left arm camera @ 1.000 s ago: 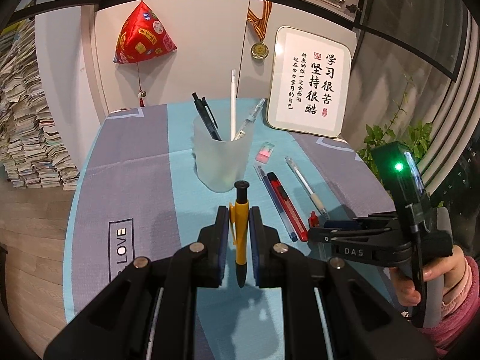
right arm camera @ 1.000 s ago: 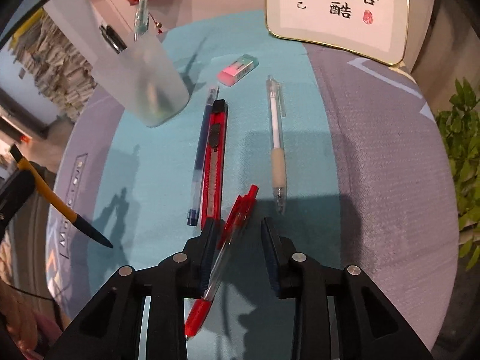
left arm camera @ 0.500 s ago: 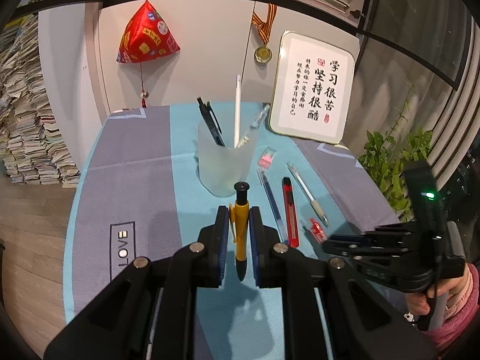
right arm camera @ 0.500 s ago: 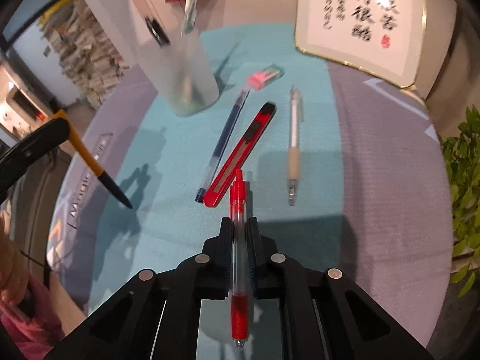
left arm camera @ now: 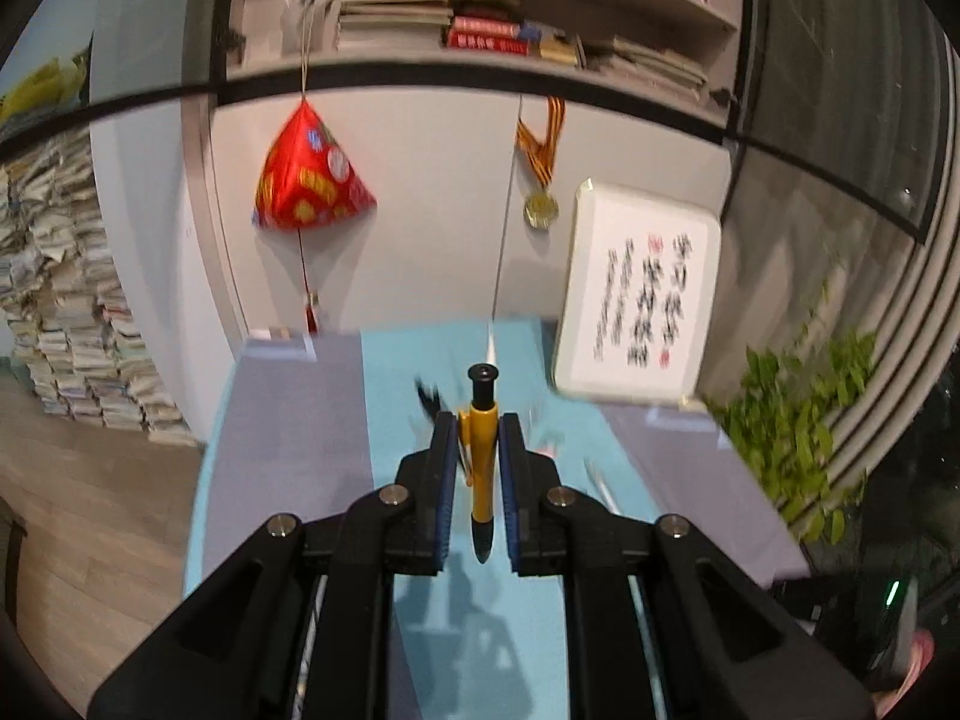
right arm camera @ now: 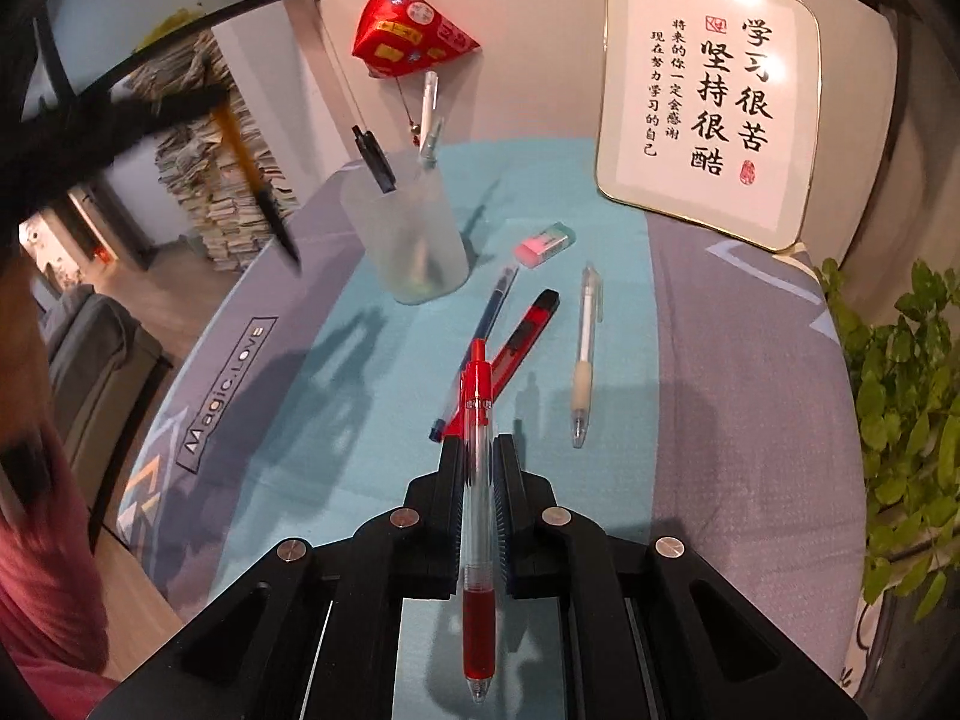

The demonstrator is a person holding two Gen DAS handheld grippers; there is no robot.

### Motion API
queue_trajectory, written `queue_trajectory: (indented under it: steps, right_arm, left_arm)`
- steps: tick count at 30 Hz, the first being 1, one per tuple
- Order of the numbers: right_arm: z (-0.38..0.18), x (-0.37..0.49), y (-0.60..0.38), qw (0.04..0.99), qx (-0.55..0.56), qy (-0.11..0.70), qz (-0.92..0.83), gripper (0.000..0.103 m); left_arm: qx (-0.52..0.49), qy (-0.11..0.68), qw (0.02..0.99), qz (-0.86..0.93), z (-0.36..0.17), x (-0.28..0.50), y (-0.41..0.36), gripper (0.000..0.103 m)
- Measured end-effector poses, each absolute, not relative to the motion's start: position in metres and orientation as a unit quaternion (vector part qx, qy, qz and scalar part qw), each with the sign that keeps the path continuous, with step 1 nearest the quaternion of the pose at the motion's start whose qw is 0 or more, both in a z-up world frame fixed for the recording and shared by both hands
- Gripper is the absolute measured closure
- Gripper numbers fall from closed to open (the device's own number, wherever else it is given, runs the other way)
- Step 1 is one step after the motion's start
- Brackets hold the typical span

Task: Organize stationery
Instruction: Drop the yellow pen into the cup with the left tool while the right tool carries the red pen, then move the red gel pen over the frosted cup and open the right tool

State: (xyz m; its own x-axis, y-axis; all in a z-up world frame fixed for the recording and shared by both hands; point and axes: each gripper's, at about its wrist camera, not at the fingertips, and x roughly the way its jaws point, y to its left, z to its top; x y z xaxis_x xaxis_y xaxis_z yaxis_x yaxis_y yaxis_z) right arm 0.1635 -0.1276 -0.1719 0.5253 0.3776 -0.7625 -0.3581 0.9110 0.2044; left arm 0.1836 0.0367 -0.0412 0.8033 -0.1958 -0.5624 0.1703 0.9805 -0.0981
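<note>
My left gripper (left arm camera: 477, 423) is shut on a yellow pen (left arm camera: 482, 468) with a black tip, held above the table. It hides most of the frosted cup; only a black pen top (left arm camera: 427, 397) shows. In the right wrist view my right gripper (right arm camera: 478, 445) is shut on a red gel pen (right arm camera: 478, 396), lifted off the cloth. The frosted cup (right arm camera: 414, 240) holds three pens. Behind the red pen lie a blue pen (right arm camera: 493, 315), a red utility knife (right arm camera: 531, 327), a white pen (right arm camera: 585, 348) and a pink-green eraser (right arm camera: 543, 243). The yellow pen (right arm camera: 240, 150) hangs blurred left of the cup.
A framed calligraphy board (right arm camera: 708, 102) leans on the wall at the back right. A green plant (right arm camera: 900, 390) stands past the table's right edge. A red ornament (left arm camera: 309, 180) and a medal (left arm camera: 540, 204) hang on the wall. A person's red sleeve (right arm camera: 42, 540) is at the left.
My right gripper closed on the red pen and lifted it off the cloth. My left gripper rose with the yellow pen and tilted up, so the cup sank behind its fingers.
</note>
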Motion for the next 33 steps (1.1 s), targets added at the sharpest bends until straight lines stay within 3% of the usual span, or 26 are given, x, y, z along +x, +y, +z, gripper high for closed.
queue_trajectory:
  steps: [6,17,29,32,33]
  right_arm:
    - [-0.174,0.162,-0.135,0.873,0.023,0.443,0.205,0.093]
    - [-0.170,0.162,-0.150,0.877,0.038,0.441,0.188,0.093]
    - [-0.166,0.167,-0.138,0.875,0.029,0.442,0.195,0.093]
    - [-0.161,0.169,-0.137,0.877,0.028,0.438,0.195,0.093]
    - [-0.159,0.170,-0.136,0.878,0.028,0.436,0.196,0.093]
  left_arm:
    - [-0.020,0.273,0.959,-0.071,-0.026,0.215,0.034,0.091]
    - [-0.034,0.345,0.937,-0.044,-0.093,0.261,0.035,0.091]
    - [-0.046,0.364,0.929,-0.052,-0.112,0.260,0.041,0.091]
    - [-0.056,0.353,0.932,-0.053,-0.109,0.252,0.046,0.087]
    - [-0.057,0.350,0.933,-0.054,-0.108,0.250,0.047,0.081]
